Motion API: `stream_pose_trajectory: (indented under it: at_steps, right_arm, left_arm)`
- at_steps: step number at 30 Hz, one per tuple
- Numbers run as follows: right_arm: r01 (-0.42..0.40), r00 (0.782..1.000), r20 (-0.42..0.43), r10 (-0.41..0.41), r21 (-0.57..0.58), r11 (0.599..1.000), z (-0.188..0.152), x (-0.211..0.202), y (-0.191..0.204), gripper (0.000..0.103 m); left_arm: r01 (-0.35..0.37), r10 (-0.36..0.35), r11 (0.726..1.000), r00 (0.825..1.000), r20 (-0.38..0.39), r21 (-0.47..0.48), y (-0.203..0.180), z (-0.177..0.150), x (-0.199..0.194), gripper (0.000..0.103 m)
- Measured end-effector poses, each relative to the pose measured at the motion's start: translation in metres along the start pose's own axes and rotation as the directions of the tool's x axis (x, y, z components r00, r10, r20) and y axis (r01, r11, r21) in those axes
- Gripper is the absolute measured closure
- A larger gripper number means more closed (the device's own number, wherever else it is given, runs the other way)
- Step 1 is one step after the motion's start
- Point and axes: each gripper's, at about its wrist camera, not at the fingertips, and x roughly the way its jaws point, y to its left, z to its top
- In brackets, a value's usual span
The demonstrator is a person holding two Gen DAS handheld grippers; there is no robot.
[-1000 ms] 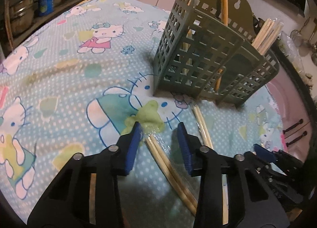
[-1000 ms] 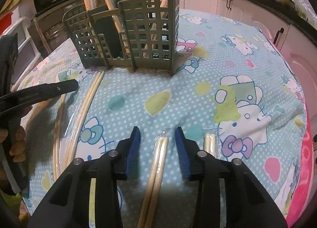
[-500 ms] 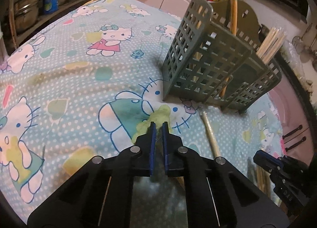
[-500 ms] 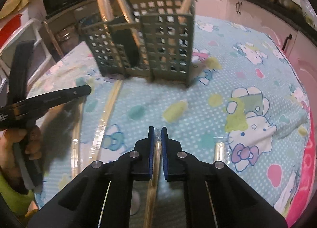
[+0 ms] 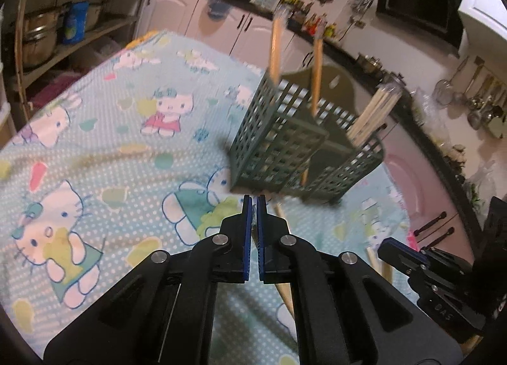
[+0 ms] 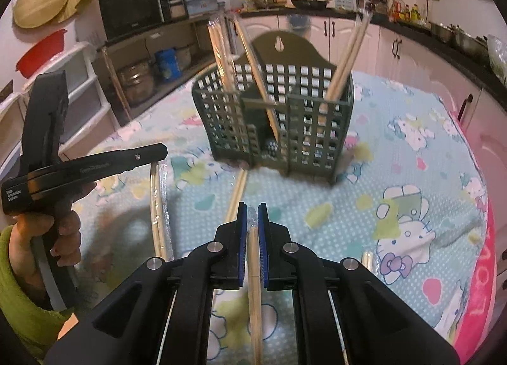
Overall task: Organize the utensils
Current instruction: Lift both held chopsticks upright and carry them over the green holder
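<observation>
Blue pads (image 6: 241, 238) of the right gripper (image 6: 250, 209) pinch a wrapped chopstick pair (image 6: 254, 285) running back between them. The left gripper (image 5: 254, 203) is nearly closed on a sliver of clear wrapper, its contents hidden. Ahead stands the green utensil caddy (image 6: 279, 121), chopsticks upright inside, on the Hello Kitty cloth (image 6: 412, 175).

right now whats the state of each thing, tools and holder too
left tool: shut, a clear wrapper tip between its pads
right tool: shut on wrapped chopsticks
holder: upright on the cloth, chopsticks standing in it
loose chopsticks: flat on the cloth, wrapped
</observation>
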Motion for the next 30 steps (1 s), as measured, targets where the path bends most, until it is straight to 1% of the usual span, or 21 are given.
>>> stream_pose_trajectory:
  at_steps: [6,12,19,30]
  right_arm:
    - [0.006,0.997,0.073,-0.007,0.005,1.000,0.011,-0.022,0.006,0.096]
    - [0.020,0.987,0.157,-0.020,-0.002,1.000,0.021,-0.048,0.013,0.096]
    - [0.026,0.971,0.238,-0.026,0.003,1.000,0.030,-0.072,0.016,0.097]
    - [0.018,0.943,0.330,-0.029,0.036,0.999,0.047,-0.098,0.013,0.098]
  left_arm:
    - [0.037,-0.038,0.999,0.998,0.056,0.022,-0.013,0.009,-0.025,0.103]
    - [0.040,-0.047,0.998,0.991,0.122,0.056,-0.023,0.017,-0.049,0.103]
    - [0.059,-0.073,0.995,0.984,0.161,0.086,-0.036,0.026,-0.065,0.103]
    - [0.092,-0.120,0.986,0.970,0.211,0.139,-0.065,0.044,-0.082,0.103]
